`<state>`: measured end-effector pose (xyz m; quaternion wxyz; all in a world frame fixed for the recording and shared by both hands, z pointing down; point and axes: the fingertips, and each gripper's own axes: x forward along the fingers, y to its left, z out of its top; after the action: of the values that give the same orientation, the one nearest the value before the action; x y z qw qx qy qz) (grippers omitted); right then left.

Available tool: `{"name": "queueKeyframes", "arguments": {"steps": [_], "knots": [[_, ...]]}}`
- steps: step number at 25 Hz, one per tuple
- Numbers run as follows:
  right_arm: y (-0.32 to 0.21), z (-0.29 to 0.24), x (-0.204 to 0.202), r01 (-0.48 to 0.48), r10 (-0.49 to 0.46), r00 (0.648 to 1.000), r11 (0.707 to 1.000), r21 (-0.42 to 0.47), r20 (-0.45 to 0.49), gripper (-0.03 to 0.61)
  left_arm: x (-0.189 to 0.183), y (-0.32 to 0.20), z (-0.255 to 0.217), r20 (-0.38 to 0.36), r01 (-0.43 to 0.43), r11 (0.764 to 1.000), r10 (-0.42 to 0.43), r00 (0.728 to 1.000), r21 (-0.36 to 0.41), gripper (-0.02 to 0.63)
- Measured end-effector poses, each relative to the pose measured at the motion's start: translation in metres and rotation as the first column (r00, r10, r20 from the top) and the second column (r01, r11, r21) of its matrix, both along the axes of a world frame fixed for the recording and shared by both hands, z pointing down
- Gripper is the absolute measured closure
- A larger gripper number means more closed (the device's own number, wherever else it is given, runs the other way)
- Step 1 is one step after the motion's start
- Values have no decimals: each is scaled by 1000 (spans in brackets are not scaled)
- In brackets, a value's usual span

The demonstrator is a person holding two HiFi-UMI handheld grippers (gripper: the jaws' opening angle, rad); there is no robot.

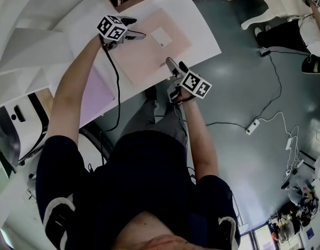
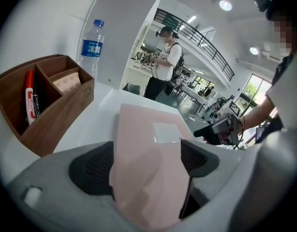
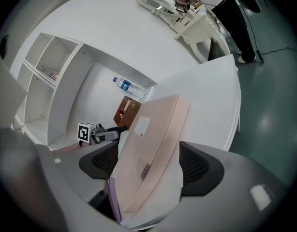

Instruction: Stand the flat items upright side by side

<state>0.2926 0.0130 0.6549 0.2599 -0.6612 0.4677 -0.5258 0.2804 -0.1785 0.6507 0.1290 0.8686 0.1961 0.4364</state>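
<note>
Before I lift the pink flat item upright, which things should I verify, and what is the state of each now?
1. Left hand-held gripper shut on the pink flat item: ok.
2. Right hand-held gripper shut on the same item: ok.
3. Right jaws hold the pink item alone: not ok; a purple edge and a white layer sit in with it.
4. Wooden organizer apart from the item: ok.
5. Something to lean the item against: cannot tell.
</note>
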Motion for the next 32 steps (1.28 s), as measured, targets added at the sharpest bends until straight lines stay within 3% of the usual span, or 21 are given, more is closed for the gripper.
{"name": "queueKeyframes", "arguments": {"steps": [14,26,32], "knots": [[-7,24,14,-110,97,981,991,71,166,202,16,6,28,95,-107,990,116,989,-93,164],[-16,24,13,-112,89,974,988,102,208,213,23,12,38,112,-130,986,142,984,-108,166],[-16,26,17,-206,168,944,972,112,285,218,25,13,45,110,-135,987,144,983,-82,166]]}}
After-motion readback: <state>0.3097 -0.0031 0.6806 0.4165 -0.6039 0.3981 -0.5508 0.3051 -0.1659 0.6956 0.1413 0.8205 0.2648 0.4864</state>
